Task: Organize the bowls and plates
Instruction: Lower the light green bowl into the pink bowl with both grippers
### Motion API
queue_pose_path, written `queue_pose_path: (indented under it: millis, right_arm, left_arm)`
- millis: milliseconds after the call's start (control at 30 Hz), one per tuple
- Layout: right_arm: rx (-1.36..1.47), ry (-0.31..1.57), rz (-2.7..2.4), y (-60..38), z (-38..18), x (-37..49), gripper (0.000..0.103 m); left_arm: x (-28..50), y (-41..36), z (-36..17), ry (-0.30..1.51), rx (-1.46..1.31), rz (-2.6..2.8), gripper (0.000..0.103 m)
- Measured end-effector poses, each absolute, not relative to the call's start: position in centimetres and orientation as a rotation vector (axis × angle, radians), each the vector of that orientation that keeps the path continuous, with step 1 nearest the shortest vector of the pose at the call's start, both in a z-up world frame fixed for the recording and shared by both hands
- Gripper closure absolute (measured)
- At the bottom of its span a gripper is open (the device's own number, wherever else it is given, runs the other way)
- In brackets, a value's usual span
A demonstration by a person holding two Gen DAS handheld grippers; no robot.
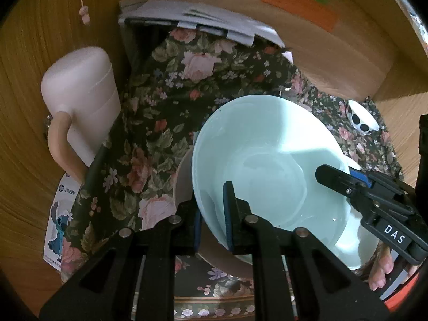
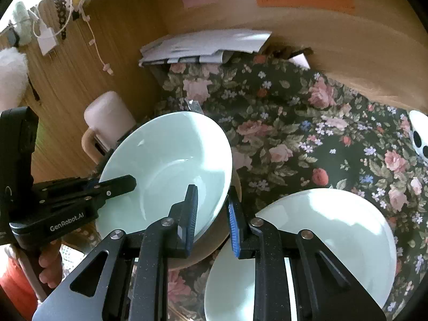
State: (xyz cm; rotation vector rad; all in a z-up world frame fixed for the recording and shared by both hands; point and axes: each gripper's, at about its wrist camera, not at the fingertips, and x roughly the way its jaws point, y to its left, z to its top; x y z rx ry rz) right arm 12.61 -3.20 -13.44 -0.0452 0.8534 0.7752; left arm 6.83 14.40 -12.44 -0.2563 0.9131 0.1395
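Note:
A pale green bowl (image 1: 267, 160) sits tilted in a beige bowl (image 1: 184, 184) on the floral cloth. My left gripper (image 1: 212, 219) is shut on the green bowl's near rim, one finger inside, one outside. My right gripper (image 2: 211, 214) straddles the opposite rim of the same bowl (image 2: 165, 165), with a gap showing between its pads and the rim; it also shows in the left wrist view (image 1: 345, 182). A second pale green plate or bowl (image 2: 321, 240) lies at the lower right, under the right gripper.
A pink jug with a handle (image 1: 83, 104) stands at the left by the wooden wall. A stack of papers (image 1: 195, 18) lies at the back. A small white dish with black dots (image 1: 362, 119) sits at the right on the floral cloth (image 2: 307, 133).

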Motion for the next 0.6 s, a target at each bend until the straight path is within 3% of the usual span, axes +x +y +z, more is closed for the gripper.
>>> queue_pose_path:
  millis: [600]
  right_arm:
    - [-0.132,0.857,0.774,-2.8,-13.4,12.6,0.081]
  left_arm:
    - [7.5,14.2,-13.8,0.907,-0.147,0.149,0.089]
